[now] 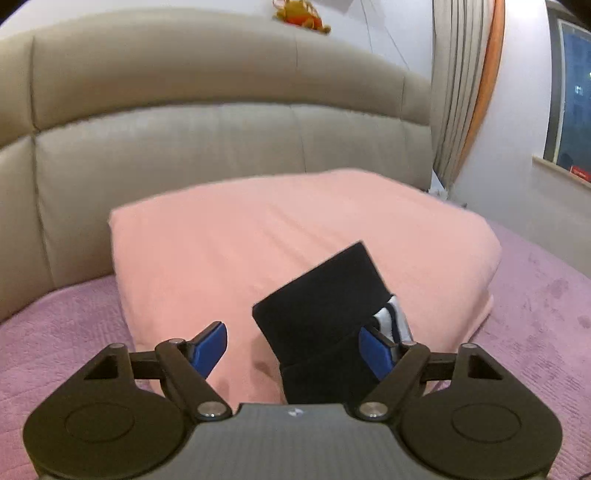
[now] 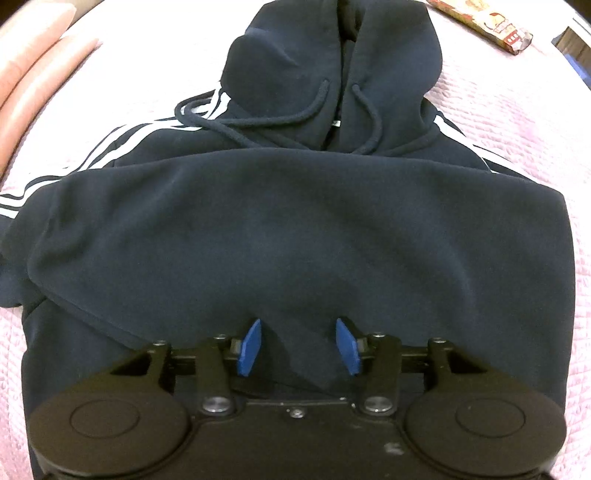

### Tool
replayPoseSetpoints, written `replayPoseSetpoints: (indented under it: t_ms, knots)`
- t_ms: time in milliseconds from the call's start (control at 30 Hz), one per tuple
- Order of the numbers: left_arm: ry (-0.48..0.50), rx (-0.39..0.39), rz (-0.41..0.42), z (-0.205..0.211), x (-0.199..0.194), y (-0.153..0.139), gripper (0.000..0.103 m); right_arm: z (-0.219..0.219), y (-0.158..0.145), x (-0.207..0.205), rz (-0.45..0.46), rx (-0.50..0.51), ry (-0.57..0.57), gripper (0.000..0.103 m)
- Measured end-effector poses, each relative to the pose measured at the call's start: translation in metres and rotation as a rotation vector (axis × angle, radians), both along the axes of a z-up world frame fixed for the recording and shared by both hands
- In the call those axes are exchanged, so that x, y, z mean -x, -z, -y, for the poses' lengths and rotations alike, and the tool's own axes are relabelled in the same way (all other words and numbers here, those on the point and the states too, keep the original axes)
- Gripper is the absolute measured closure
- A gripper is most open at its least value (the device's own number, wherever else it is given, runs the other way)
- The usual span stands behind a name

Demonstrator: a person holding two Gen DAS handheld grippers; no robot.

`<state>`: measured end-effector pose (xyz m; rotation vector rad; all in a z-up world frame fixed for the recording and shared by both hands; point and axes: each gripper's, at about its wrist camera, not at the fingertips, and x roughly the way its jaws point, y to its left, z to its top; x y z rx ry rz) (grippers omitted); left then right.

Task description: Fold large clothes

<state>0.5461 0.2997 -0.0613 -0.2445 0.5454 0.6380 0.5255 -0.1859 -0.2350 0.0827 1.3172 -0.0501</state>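
The navy hoodie (image 2: 295,221) lies on the pink bedspread (image 2: 535,122), its lower half folded up, hood and white-striped sleeves showing. The right gripper (image 2: 298,345) hovers above it, jaws released. The left gripper (image 1: 295,349) is spread wide beside a dark cuff (image 1: 325,314), seemingly loose.

A bed (image 1: 535,295) with a mauve quilted cover stands against a padded beige headboard (image 1: 203,122), a pink pillow (image 1: 258,240) leaning at its foot. Behind hang a white wall (image 1: 399,33), a grey-and-orange curtain (image 1: 461,92) and a dark window (image 1: 570,92) above a pale sill (image 1: 561,171)
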Motion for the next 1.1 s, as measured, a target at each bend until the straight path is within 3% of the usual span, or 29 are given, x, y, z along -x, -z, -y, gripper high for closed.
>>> replayPoseSetpoints:
  t_ms: [100, 167, 200, 233, 333, 500, 633, 800, 1000, 1067, 1100]
  knots:
    - [0.039, 0.074, -0.033, -0.017, -0.018, 0.015, 0.024, -0.002, -0.001, 0.003, 0.008, 0.012, -0.014, 0.042]
    - [0.045, 0.114, -0.041, -0.023, -0.027, 0.024, 0.035, -0.002, -0.002, 0.005, 0.011, 0.011, -0.018, 0.042]
    - [0.049, 0.11, -0.035, -0.022, -0.029, 0.027, 0.047, -0.001, -0.003, 0.006, 0.012, 0.007, -0.018, 0.042]
    - [0.061, 0.095, -0.032, -0.02, -0.031, 0.027, 0.066, -0.001, -0.003, 0.006, 0.013, 0.004, -0.018, 0.042]
    - [0.086, 0.024, -0.049, -0.009, -0.032, 0.023, 0.088, -0.001, -0.003, 0.008, 0.02, 0.002, -0.017, 0.041]
    - [0.194, -0.088, -0.049, 0.051, -0.02, 0.012, 0.09, -0.002, -0.006, 0.013, 0.046, 0.003, -0.026, 0.038]
    - [0.392, -0.115, -0.025, 0.127, -0.002, 0.009, 0.09, 0.006, -0.02, 0.026, 0.077, -0.059, -0.007, 0.041]
    - [0.652, 0.124, -0.064, 0.237, 0.011, 0.039, 0.091, 0.027, -0.04, 0.057, 0.113, -0.103, 0.061, 0.041]
    - [1.009, 0.24, -0.012, 0.392, 0.022, 0.047, 0.09, 0.069, -0.062, 0.091, 0.151, -0.105, 0.179, 0.041]
    - [1.116, 0.28, -0.039, 0.437, 0.031, 0.061, 0.077, 0.086, -0.07, 0.1, 0.17, -0.088, 0.223, 0.041]
    - [1.159, 0.298, -0.072, 0.45, 0.032, 0.07, 0.06, 0.094, -0.072, 0.103, 0.181, -0.075, 0.241, 0.041]
